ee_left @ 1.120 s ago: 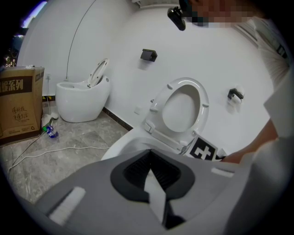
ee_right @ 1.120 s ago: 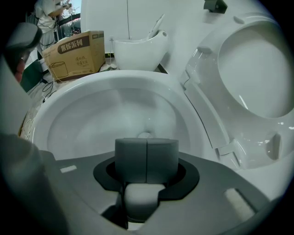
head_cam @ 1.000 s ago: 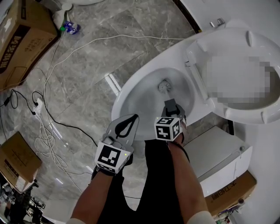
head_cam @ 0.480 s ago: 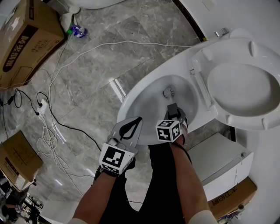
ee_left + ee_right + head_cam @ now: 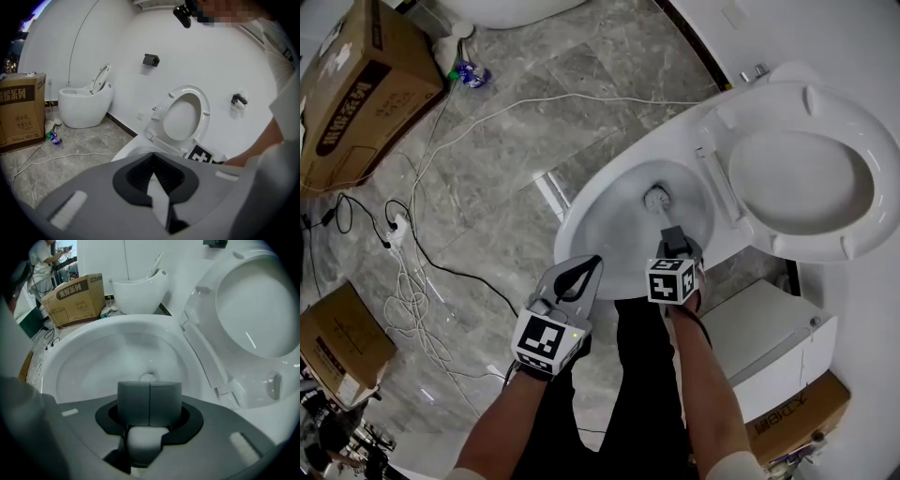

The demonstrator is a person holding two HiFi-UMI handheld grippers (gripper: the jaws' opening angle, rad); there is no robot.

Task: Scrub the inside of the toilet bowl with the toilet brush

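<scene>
In the toilet bowl (image 5: 572, 217), the head of the toilet brush (image 5: 654, 198) rests on the back wall of the basin, below the raised seat (image 5: 797, 178). The right gripper (image 5: 673, 246) has its jaws clamped tight on the brush handle, just above the bowl's near rim. The left gripper (image 5: 574, 279) hangs beside that rim, its jaws pressed together on nothing.

To scrub well, the clamp probably needs to stay firm so the handle does not twist. The bristles should sweep round the whole wall and up under the rim, not only where they sit now. The idle gripper is best kept clear of the bowl.

The bowl holds only the brush head; whether water stands at its bottom I cannot tell. A cardboard box (image 5: 352, 89) on the floor is shut, contents unseen.
</scene>
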